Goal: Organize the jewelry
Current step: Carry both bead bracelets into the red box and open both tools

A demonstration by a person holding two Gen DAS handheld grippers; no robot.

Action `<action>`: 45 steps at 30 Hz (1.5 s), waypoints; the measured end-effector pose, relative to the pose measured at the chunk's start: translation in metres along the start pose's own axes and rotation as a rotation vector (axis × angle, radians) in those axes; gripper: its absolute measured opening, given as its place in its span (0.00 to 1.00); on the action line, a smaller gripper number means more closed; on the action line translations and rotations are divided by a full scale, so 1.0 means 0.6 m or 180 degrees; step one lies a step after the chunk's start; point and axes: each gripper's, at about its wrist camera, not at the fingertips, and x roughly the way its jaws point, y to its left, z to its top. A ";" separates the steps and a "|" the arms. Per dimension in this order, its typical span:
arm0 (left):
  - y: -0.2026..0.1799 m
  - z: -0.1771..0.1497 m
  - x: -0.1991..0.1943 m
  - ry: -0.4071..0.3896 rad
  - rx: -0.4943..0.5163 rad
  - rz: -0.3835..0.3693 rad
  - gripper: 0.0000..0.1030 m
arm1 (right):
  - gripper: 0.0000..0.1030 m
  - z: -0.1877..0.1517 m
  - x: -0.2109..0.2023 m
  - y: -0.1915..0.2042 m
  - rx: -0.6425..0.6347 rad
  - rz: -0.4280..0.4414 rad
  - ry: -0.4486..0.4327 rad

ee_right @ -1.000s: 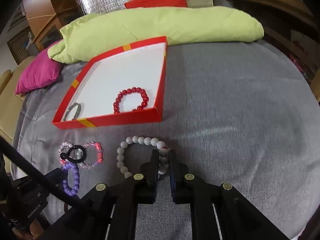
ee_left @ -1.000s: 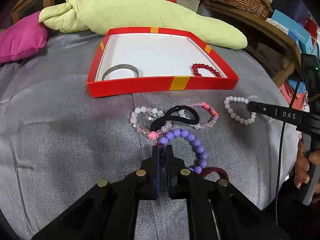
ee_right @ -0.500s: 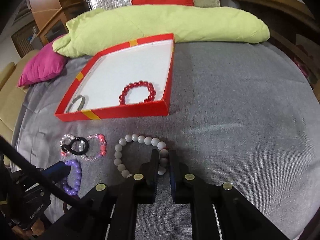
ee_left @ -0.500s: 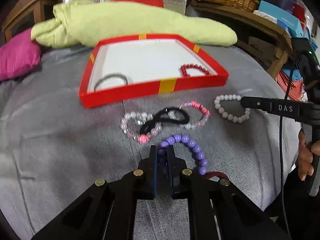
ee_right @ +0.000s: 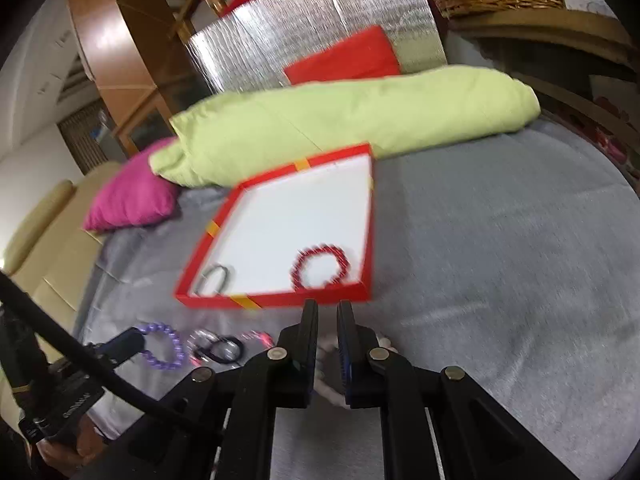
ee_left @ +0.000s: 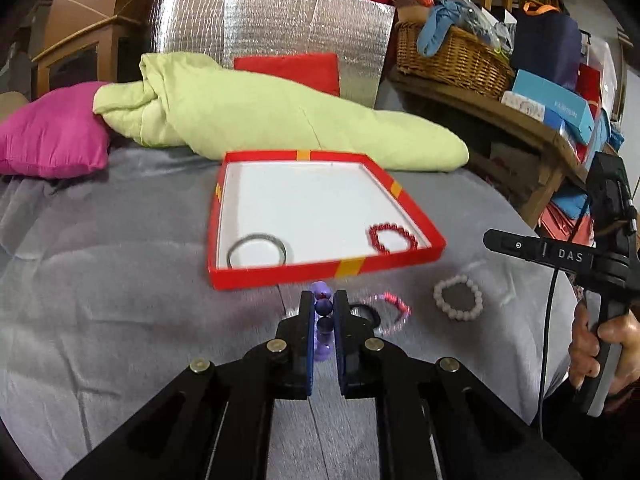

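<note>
My left gripper [ee_left: 323, 307] is shut on the purple bead bracelet [ee_left: 322, 308], lifted off the grey cloth just short of the red tray [ee_left: 348, 267]; it also shows hanging in the right wrist view [ee_right: 164, 346]. The tray holds a metal bangle [ee_left: 257, 250] and a red bead bracelet [ee_left: 393, 238]. The white bead bracelet [ee_left: 458, 301] lies on the cloth under my right gripper [ee_right: 327, 314], whose jaws are nearly closed with nothing between the tips. A pink bead bracelet [ee_left: 394, 306] and black hair tie [ee_left: 362, 314] lie behind the left fingers.
A green rolled blanket [ee_left: 280, 116] and a magenta pillow [ee_left: 52, 136] lie behind the tray. A wooden shelf with a wicker basket [ee_left: 452, 56] and boxes stands at the right. The grey cloth [ee_left: 100, 280] covers the surface.
My left gripper has lifted the purple bracelet off the cloth and tilted up toward the tray. My right gripper has risen and tilted up over the white bracelet, which stays on the cloth.
</note>
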 end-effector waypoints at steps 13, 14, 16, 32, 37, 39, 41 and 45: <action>0.019 0.005 0.013 0.0072 -0.0094 0.0093 0.09 | 0.74 -0.005 0.044 -0.047 0.0161 -0.0397 0.0477; 0.017 0.005 0.013 0.0078 -0.0084 0.0104 0.09 | 0.60 -0.010 0.051 -0.045 0.0087 -0.0452 0.0535; 0.011 0.004 0.013 0.0069 -0.0047 0.0097 0.09 | 0.35 -0.027 0.080 -0.041 -0.0039 -0.0596 0.0817; 0.008 0.023 -0.013 -0.0106 -0.0092 -0.0004 0.09 | 0.10 0.005 0.013 -0.002 -0.0060 -0.0109 0.0234; -0.002 0.057 -0.008 -0.0129 -0.0062 -0.0165 0.09 | 0.10 0.041 0.016 0.009 0.0105 0.0117 0.0140; 0.000 0.084 -0.002 -0.0173 -0.0009 -0.0157 0.09 | 0.10 0.050 0.020 0.013 0.0202 0.0207 0.0130; 0.004 0.111 0.009 -0.0228 0.0032 -0.0168 0.09 | 0.10 0.066 0.035 0.018 0.0281 0.0286 0.0105; 0.013 0.154 0.052 -0.0227 -0.0043 -0.0278 0.09 | 0.10 0.096 0.080 0.029 0.0414 0.0423 0.0089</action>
